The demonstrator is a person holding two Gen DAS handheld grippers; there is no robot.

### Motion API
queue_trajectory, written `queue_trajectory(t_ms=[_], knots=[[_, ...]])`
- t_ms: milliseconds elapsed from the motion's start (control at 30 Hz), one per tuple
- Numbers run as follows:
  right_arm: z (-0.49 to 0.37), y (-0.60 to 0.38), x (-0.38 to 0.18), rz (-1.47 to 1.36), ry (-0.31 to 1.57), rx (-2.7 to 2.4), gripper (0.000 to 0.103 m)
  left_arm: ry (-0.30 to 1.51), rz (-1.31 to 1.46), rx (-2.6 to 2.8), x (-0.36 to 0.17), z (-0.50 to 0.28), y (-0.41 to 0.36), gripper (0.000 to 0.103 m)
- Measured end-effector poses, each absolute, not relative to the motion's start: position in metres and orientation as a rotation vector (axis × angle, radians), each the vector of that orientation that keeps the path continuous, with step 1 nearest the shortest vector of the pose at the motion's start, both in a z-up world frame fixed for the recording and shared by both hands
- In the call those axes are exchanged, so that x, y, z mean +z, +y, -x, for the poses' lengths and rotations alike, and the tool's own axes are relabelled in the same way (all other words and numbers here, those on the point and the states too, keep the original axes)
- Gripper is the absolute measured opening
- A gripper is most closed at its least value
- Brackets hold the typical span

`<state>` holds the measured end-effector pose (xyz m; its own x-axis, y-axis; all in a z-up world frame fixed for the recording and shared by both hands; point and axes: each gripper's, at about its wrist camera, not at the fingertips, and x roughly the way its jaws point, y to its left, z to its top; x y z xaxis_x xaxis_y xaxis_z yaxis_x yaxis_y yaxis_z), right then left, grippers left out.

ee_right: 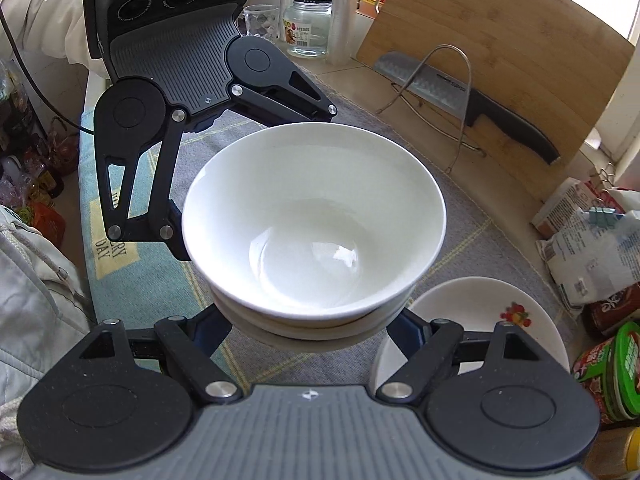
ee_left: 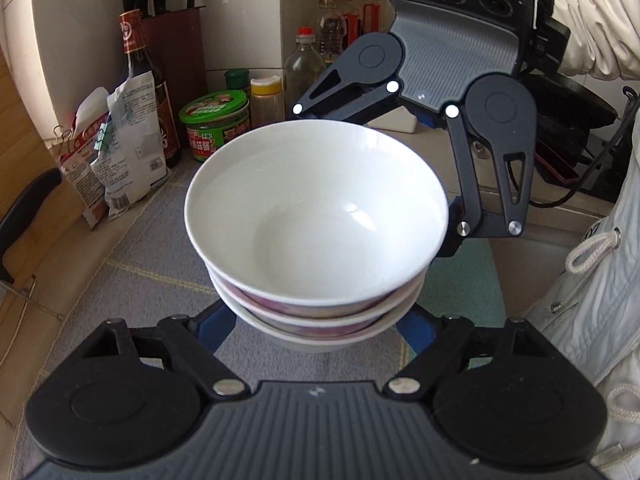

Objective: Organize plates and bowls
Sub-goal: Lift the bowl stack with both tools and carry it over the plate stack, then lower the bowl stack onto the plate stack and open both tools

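Note:
A stack of three white bowls [ee_left: 316, 208] with reddish patterned outsides hangs above the grey cloth [ee_left: 132, 280]. My left gripper [ee_left: 316, 330] is shut on the lowest bowl, its blue fingers [ee_left: 218, 322] pressed on either side. From the opposite side my right gripper [ee_right: 312, 332] is shut on the same stack [ee_right: 316, 216], its blue fingers [ee_right: 406, 328] under the rims. Each gripper's far fingertips are hidden behind the bowls. A white plate [ee_right: 472, 312] with a fruit picture lies on the cloth below and right of the stack.
Sauce bottles [ee_left: 140, 80], a green-lidded jar [ee_left: 216, 120], clipped bags [ee_left: 128, 148] and a knife block [ee_left: 172, 40] crowd the back. A cutting board [ee_right: 500, 60], a cleaver [ee_right: 460, 92] on a wire rack and a glass jar [ee_right: 308, 24] stand behind. A person's white jacket [ee_left: 592, 300] is beside.

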<state>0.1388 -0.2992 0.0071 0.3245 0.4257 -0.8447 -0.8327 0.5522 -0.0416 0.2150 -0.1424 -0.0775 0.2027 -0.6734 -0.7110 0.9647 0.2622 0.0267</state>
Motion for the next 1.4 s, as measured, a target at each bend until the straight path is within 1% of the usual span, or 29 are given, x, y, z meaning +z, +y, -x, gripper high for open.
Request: queue_trajectory(t_ms=[367, 700, 1400], knots=[[-0.161, -0.359, 0.004, 0.518, 0.911, 0.822, 0.087, 0.64, -0.561, -1.258, -0.092, -0.244, -0.2, 0.086], [-0.178, -0.397, -0.005, 0.505, 0.92, 0.799, 0.087, 0.643, -0.579, -1.272, -0.107, -0.265, -0.236, 0.086], [-0.196, -0.415, -0.023, 0.488, 0.943, 0.8, 0.087, 0.666, -0.579, -1.258, -0.122, -0.28, -0.253, 0.086]])
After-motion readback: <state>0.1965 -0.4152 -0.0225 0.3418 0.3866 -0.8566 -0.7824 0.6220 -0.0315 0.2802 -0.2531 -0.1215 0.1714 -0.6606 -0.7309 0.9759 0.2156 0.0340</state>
